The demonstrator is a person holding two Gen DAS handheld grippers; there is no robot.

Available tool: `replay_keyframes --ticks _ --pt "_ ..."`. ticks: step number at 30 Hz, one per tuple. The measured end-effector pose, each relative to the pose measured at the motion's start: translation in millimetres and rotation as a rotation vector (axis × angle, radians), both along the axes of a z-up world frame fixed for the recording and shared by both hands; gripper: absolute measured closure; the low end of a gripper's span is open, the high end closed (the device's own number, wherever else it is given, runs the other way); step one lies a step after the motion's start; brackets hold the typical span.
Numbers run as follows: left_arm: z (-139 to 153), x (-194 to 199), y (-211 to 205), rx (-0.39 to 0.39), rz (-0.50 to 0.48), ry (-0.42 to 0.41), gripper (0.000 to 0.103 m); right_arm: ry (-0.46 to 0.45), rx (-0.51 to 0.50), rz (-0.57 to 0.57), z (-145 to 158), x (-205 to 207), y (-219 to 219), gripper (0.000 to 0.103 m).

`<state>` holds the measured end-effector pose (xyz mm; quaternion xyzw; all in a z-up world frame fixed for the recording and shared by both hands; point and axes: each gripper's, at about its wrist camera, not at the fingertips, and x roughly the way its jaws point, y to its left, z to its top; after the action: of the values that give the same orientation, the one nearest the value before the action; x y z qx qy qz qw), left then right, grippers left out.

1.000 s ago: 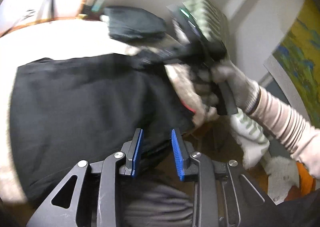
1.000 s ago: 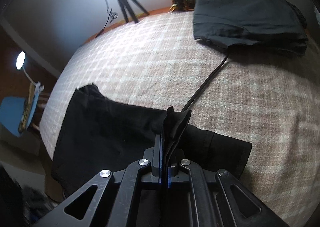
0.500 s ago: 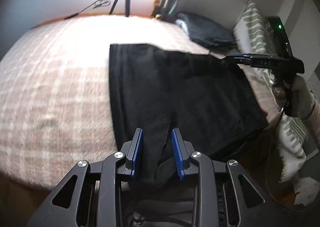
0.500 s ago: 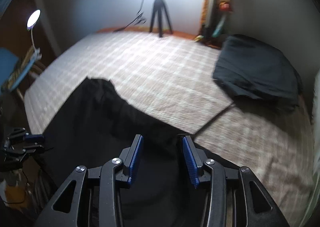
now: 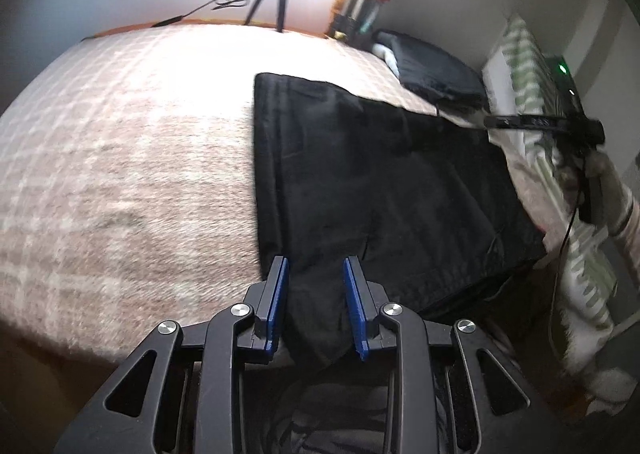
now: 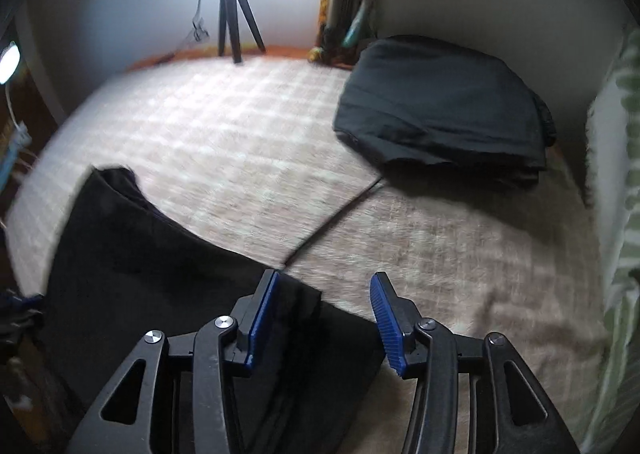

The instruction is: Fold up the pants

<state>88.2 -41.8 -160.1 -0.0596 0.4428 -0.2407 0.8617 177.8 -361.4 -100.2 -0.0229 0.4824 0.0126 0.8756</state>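
- Left tool (image 5: 316, 304): spread, black pants (image 5: 384, 182) between fingers; near hem hidden.
- Right tool (image 6: 322, 318): spread over pants' edge; bed (image 6: 224, 134) open beyond.

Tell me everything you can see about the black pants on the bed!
The pants are plain black, of a soft matte cloth, spread flat on the checked pink blanket with a few wrinkles. The two legs point toward the near edge of the bed, and one leg end hangs over it between the open left tongs. The open right tongs hover at another edge. A thin dark cord runs from the pants toward a separate folded dark pile.
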Motion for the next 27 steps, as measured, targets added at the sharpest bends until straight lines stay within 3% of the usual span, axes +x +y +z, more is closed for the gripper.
replay_keyframes --ticks 1,3,4,7,12,17,19,21,27 --pt "1.7 -1.8 6.9 -0.023 0.024 0.011 0.073 -0.011 0.030 0.011 6.5 -2.2 3.0 0.054" --pt "1.7 -1.3 16.3 -0.062 0.056 0.036 0.053 -0.024 0.074 0.039 15.3 -2.5 13.2 0.049" --pt "0.2 -1.8 21.6 -0.076 0.075 0.052 0.050 -0.025 0.110 0.062 20.2 -2.2 23.6 0.043" --pt "-9.2 -1.7 33.3 -0.129 0.116 0.116 0.048 -0.001 0.204 0.150 24.7 3.8 59.4 0.039" --pt "-10.6 -6.0 36.1 -0.175 0.136 0.119 0.048 0.052 0.233 0.318 19.1 15.6 135.0 0.039" --pt "-10.7 -5.9 30.5 -0.184 0.126 0.115 0.051 0.159 0.233 0.405 -0.1 40.3 216.5 0.036" --pt "-10.5 -6.2 27.8 -0.191 0.121 0.113 0.056 0.201 0.228 0.406 -9.6 52.7 234.5 0.036" --pt "-12.6 -5.4 25.4 -0.190 0.115 0.118 0.067 0.247 0.216 0.378 -19.9 66.8 253.2 0.036" --pt "-14.8 -8.8 22.1 -0.199 0.084 0.115 0.079 0.369 0.110 0.275 -54.4 100.2 287.5 0.036"
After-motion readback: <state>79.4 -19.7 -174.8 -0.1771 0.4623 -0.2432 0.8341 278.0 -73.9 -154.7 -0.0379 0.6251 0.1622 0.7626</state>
